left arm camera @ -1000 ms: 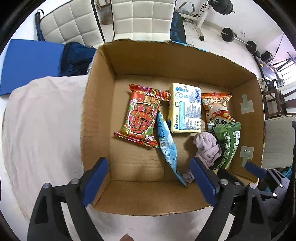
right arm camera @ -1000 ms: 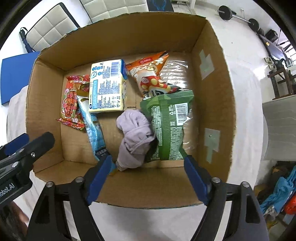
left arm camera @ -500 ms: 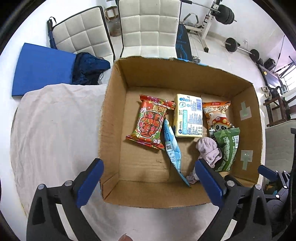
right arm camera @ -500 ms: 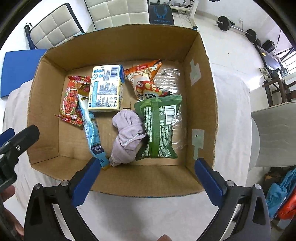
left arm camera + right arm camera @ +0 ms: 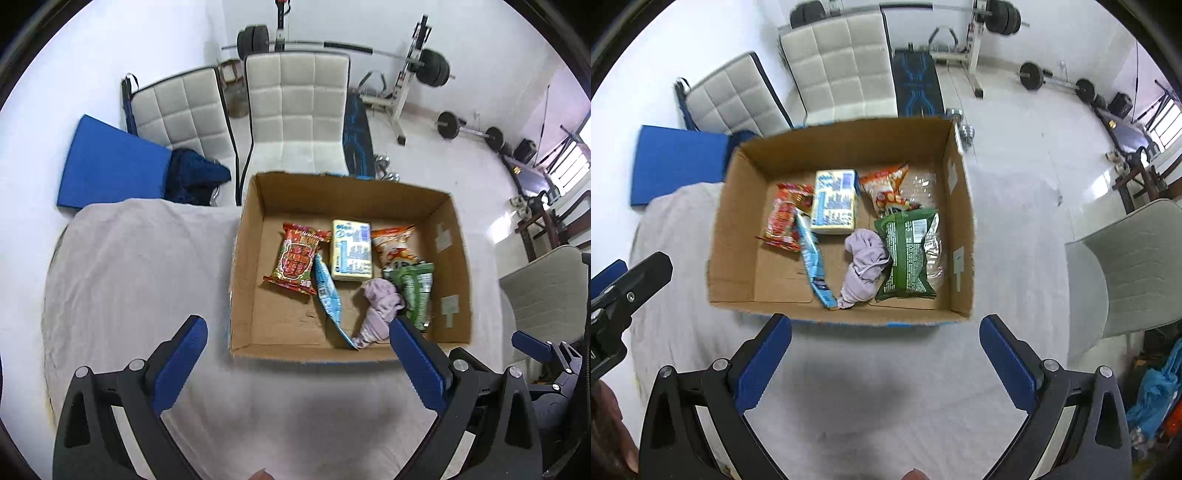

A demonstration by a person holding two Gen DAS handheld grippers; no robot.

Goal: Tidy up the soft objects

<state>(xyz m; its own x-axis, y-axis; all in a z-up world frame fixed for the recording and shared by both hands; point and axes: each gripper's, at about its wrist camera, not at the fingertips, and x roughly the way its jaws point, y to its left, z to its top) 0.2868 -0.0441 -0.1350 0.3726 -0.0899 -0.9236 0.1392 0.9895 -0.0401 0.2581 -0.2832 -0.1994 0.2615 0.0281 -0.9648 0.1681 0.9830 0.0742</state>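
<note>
An open cardboard box (image 5: 243,258) (image 5: 960,206) stands on a table under a pale cloth. Inside lie a red snack bag (image 5: 295,258) (image 5: 783,221), a yellow carton (image 5: 351,254) (image 5: 834,203), an orange snack bag (image 5: 395,247) (image 5: 886,184), a green snack bag (image 5: 413,291) (image 5: 908,254), a light blue packet (image 5: 327,295) (image 5: 812,258) and a crumpled lilac cloth (image 5: 376,306) (image 5: 864,262). My left gripper (image 5: 297,362) is open and empty, in front of the box. My right gripper (image 5: 884,354) is open and empty, also in front of the box.
The pale tablecloth (image 5: 129,277) (image 5: 1015,258) covers the table around the box. Two white padded chairs (image 5: 295,110) (image 5: 842,62) stand behind the table, with a blue mat (image 5: 107,166) at the left. A grey chair (image 5: 1126,266) stands at the right. Weights lie on the floor beyond.
Both grippers have drawn back and up from over the box to in front of it, so the box looks smaller. Both stayed open and empty. The box contents have not moved.
</note>
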